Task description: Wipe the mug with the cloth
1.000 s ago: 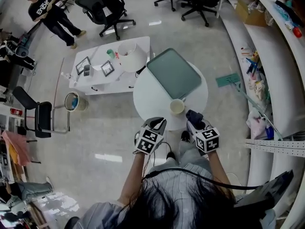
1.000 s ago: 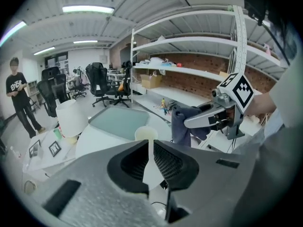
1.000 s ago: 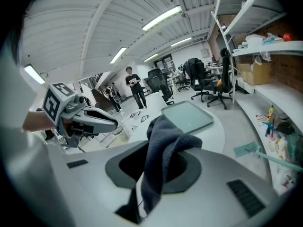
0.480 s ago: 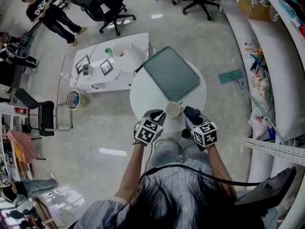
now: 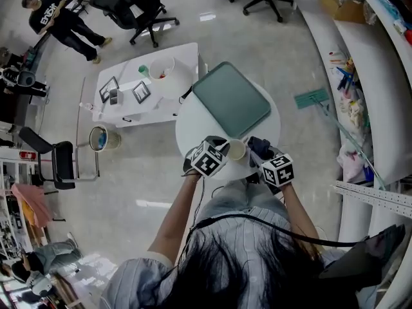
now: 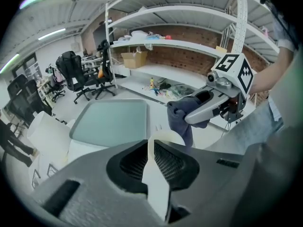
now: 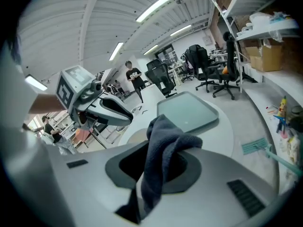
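Observation:
A cream mug (image 5: 237,149) stands upright on the round white table (image 5: 193,131), just below the green tray (image 5: 232,105). My left gripper (image 5: 223,149) is shut, its tips at the mug's left side. In the left gripper view the mug's rim (image 6: 166,137) curves just past the jaw tips (image 6: 151,148), and a pale strip runs along the seam between the jaws; I cannot tell what it is. My right gripper (image 5: 259,150) is shut on a dark blue cloth (image 7: 165,145), held at the mug's right side. The cloth (image 6: 182,115) hangs beside the rim.
A low white table (image 5: 129,102) with picture frames and a white bowl-shaped thing stands to the left. A small bin (image 5: 100,137) sits beside it. Office chairs (image 5: 129,5) and a standing person (image 5: 55,18) are farther off. Cluttered shelves (image 5: 386,76) run along the right.
Both grippers have closed in on the mug from the table's near edge. The left one now reaches its left side, the right one with the cloth its right side. The mug stays put.

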Available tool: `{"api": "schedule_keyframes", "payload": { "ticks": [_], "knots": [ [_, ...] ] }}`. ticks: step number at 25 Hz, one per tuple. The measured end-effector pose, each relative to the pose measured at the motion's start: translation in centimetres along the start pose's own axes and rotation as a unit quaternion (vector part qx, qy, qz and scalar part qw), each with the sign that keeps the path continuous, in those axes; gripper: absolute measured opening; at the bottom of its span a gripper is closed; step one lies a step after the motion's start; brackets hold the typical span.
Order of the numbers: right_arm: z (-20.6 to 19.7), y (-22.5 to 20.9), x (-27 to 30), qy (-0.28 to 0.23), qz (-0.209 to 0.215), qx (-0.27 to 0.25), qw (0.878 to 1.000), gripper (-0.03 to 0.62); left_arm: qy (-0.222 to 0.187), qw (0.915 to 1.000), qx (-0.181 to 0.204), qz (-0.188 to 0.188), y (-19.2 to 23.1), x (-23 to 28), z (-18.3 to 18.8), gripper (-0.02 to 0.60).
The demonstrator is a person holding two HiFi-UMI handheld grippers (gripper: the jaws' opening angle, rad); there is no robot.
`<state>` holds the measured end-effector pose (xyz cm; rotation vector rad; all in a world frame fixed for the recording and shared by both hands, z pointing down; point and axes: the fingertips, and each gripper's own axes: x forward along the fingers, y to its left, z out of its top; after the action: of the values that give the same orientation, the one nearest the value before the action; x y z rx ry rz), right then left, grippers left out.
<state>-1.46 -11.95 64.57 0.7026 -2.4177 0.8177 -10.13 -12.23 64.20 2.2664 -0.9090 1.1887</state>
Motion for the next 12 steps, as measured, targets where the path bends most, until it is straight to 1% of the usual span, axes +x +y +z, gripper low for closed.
{"api": "schedule_keyframes", "payload": {
  "ticks": [3, 7, 10, 12],
  "knots": [
    [-0.1, -0.2, 0.8, 0.019, 0.008, -0.024, 0.999, 0.08, 0.03, 0.9985, 0.023, -0.039, 0.0, 1.6, -0.5, 0.026],
    [0.3, -1.0, 1.9, 0.034, 0.013, -0.058, 0.998, 0.08, 0.072, 0.9919, 0.063, -0.084, 0.1, 3.5, -1.1, 0.026],
    [-0.3, -1.1, 2.5, 0.051, 0.019, -0.089, 0.995, 0.08, 0.099, 0.9849, 0.075, -0.121, -0.5, 4.3, -1.9, 0.026],
    [-0.8, -0.7, 2.8, 0.063, 0.029, -0.109, 0.992, 0.08, 0.105, 0.9827, 0.073, -0.134, -0.6, 4.6, -1.9, 0.027]
  ]
}}
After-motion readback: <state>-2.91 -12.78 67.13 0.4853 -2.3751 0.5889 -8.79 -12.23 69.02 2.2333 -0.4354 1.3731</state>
